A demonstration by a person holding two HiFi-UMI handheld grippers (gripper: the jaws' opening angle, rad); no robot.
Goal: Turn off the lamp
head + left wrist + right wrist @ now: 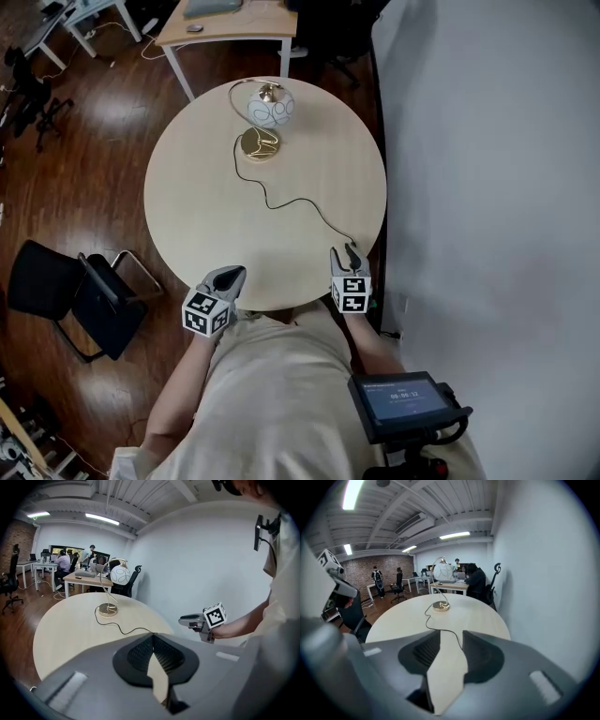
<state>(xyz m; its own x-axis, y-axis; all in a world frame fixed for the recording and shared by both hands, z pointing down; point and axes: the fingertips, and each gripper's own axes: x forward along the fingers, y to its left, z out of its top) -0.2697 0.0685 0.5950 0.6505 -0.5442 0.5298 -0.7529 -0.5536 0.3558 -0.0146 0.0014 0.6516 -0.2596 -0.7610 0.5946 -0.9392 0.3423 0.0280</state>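
Right, I have both tongs at the near rim of the round desk, well apart from the lamp, which stands on the far side, about midway across. The left tongs have their tips together with nothing in them; the right tongs stand open and empty, with only desk showing through the gap. I can make out no switch from here, and I cannot tell whether the shade is lit, so I judge the step in hand to be the reach across. I would send one pair forward over the bare wood, staying clear of the black cord that snakes from the base to the near right rim, just beside the right tongs; a snag there could drag the lamp over. The lamp stands upright, its long axis vertical. From the round brass base a thin stem arches up and over, and the white globe shade hangs from it, beyond the base as I look. I would press gently and steady the base if needed.
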